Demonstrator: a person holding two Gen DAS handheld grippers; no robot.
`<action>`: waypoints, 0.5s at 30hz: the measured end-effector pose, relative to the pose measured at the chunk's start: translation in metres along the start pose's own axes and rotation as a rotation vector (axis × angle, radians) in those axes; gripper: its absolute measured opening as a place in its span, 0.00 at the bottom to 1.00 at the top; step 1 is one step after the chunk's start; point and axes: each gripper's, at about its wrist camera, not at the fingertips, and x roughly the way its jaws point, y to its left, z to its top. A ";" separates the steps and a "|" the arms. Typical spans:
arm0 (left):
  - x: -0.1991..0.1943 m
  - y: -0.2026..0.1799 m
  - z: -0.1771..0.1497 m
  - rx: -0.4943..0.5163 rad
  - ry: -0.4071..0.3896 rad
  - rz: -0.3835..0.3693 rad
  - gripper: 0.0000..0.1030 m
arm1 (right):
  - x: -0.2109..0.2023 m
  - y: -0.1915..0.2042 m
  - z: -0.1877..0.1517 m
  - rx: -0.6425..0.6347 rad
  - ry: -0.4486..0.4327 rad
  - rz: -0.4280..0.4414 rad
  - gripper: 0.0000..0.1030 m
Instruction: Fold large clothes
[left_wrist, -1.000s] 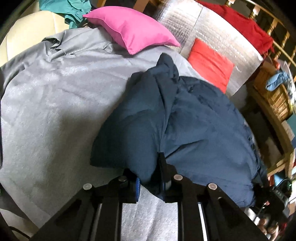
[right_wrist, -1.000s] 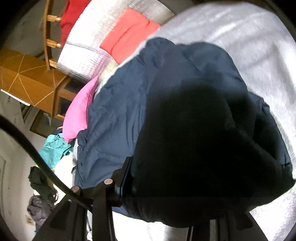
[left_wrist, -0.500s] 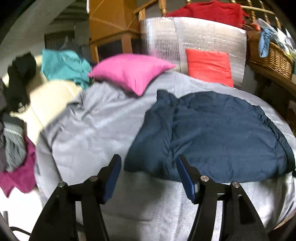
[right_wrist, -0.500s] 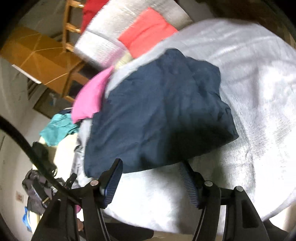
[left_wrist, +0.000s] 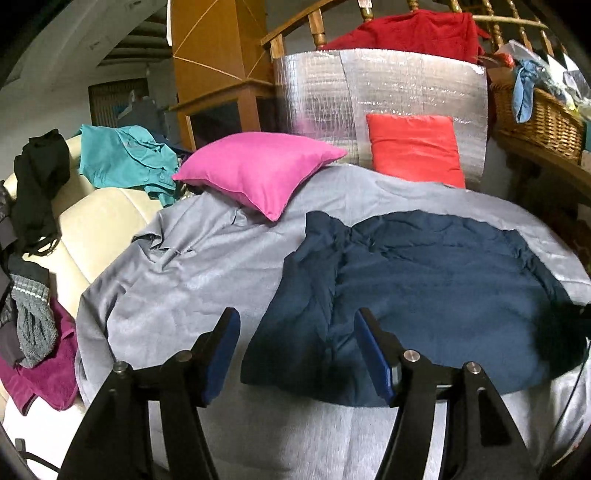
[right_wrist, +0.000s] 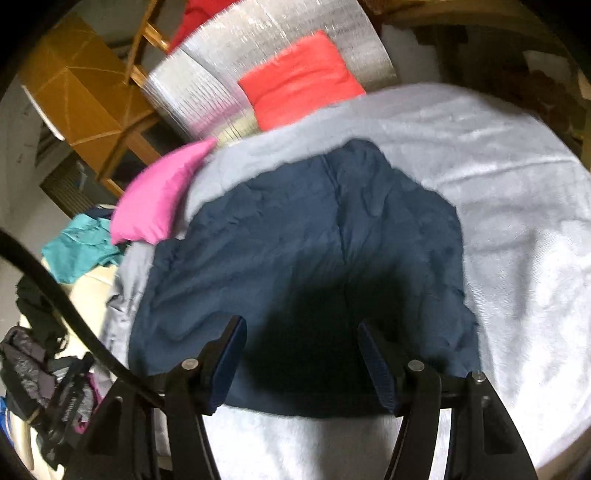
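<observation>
We see the navy garment (left_wrist: 424, 295) lying folded on the grey bedspread (left_wrist: 192, 269), below the pink pillow (left_wrist: 255, 170); our left gripper (left_wrist: 297, 347) and right gripper (right_wrist: 299, 362) hang above its near edge, jaws just opened wide, gripping nothing.

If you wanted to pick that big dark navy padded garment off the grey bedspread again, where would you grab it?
Probably the near left corner of the dark navy padded garment, coming in low from the near edge of the grey bedspread. There the fabric ends in a thick folded edge the open left gripper could close over; the middle lies flat, offering little to pinch. The open right gripper could take the near right corner.
</observation>
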 end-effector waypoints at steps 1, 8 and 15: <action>0.007 -0.002 -0.001 0.004 0.011 0.006 0.64 | 0.012 -0.005 0.000 0.013 0.030 -0.008 0.65; 0.099 -0.004 -0.025 -0.021 0.295 0.007 0.69 | 0.027 -0.008 0.001 0.002 0.045 -0.025 0.65; 0.096 0.027 -0.006 -0.143 0.264 -0.057 0.74 | -0.003 -0.032 0.006 0.097 -0.031 0.104 0.65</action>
